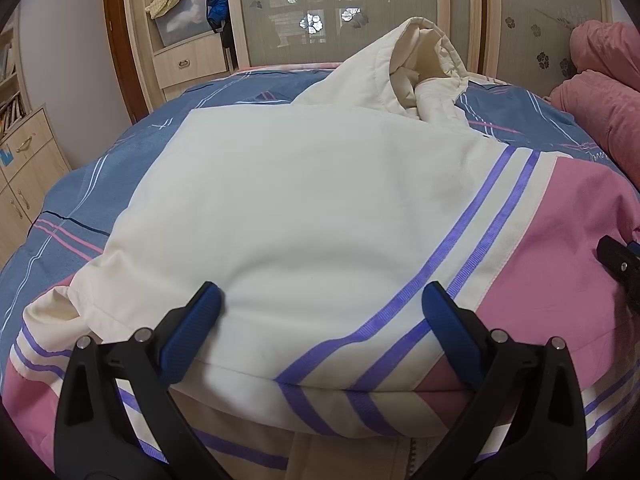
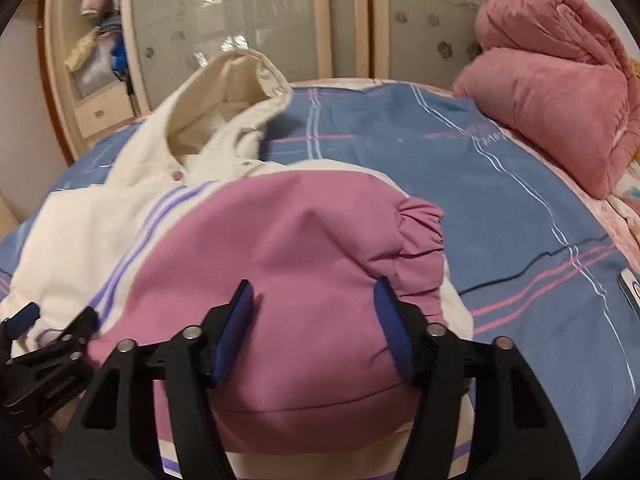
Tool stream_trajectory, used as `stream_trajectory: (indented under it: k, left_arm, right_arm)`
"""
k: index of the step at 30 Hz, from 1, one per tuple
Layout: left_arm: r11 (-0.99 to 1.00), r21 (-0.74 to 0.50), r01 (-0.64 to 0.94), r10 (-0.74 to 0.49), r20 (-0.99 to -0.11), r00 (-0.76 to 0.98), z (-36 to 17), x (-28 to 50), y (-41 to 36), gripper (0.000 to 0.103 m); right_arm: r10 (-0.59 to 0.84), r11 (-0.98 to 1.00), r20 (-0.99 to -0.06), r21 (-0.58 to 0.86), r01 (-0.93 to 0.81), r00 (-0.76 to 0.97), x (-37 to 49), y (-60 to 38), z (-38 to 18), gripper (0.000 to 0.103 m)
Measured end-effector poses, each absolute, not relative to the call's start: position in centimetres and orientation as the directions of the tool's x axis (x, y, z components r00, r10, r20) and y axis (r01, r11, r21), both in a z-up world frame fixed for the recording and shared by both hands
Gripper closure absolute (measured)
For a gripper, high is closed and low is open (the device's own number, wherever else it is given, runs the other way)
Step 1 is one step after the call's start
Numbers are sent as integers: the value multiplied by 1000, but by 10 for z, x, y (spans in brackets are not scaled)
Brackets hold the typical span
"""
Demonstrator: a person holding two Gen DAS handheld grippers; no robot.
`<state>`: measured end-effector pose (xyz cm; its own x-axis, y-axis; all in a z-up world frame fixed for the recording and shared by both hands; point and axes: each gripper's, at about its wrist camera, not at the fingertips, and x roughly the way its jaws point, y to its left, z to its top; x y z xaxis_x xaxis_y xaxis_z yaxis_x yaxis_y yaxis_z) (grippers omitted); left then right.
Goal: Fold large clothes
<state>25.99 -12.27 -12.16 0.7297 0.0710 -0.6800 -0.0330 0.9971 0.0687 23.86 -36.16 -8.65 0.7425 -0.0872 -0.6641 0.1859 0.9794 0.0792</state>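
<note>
Cream, pink and purple-striped padded hooded jacket [image 1: 304, 208] fills the frame's centre on my blue plaid bedsheet [image 2: 500, 200], sleeves apparently folded in, lengthwise folds remaining, left gripper [image 1: 320, 332] and right gripper [image 2: 316, 328] gaping, holding nothing.

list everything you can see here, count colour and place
hooded jacket: one, cream and pink with purple stripes, spread on the bed, sleeves folded in
hood: one, cream, at the jacket's far end
bed sheet: one, blue with pink and white lines, under the jacket
quilt: one, pink, bundled at the bed's far right
wardrobe: one, pale wood, frosted flowered doors, behind the bed
left gripper: one, black with blue pads, open, over the cream sleeve
right gripper: one, black with blue pads, open, over the pink sleeve
</note>
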Motion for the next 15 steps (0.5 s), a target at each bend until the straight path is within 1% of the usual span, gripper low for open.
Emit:
stream_trajectory:
  k: [2,6,10,12,13,14,15]
  left_arm:
    - [997,67,-33,70,-680,730,-121,260,-123,2]
    - [997,66,-32,68,-679,731,-122,259,-123,2]
    - [997,66,-32,69,-679,731,-122,259,-123,2]
    - [997,66,-33,70,-679,731,-122,259,-123,2]
    - [997,66,-34,70,-680,730,-122,259,-122,2]
    - [997,66,-34,70,-679,730,-122,259,-122,2]
    - [997,66,-34,70,-679,731,-122,259,-122,2]
  right_arm:
    - [-100,974,-662,88,209,743,237,-366,-86,52]
    - [-49,953,-638,200,227,768,230,-380,-82,53]
    - [-21,935,-603,272,230,797,220,-388,-73,53]
    - [-113,927,-581,231,296,806,216,-391,-68,47]
    - [-204,915,-557,184,360,805,211,-393,-63,36]
    - [-255,904,-538,160,395,803,208,-395,-60,30]
    - [-262,901,-535,162,402,803,207,-399,-58,30]
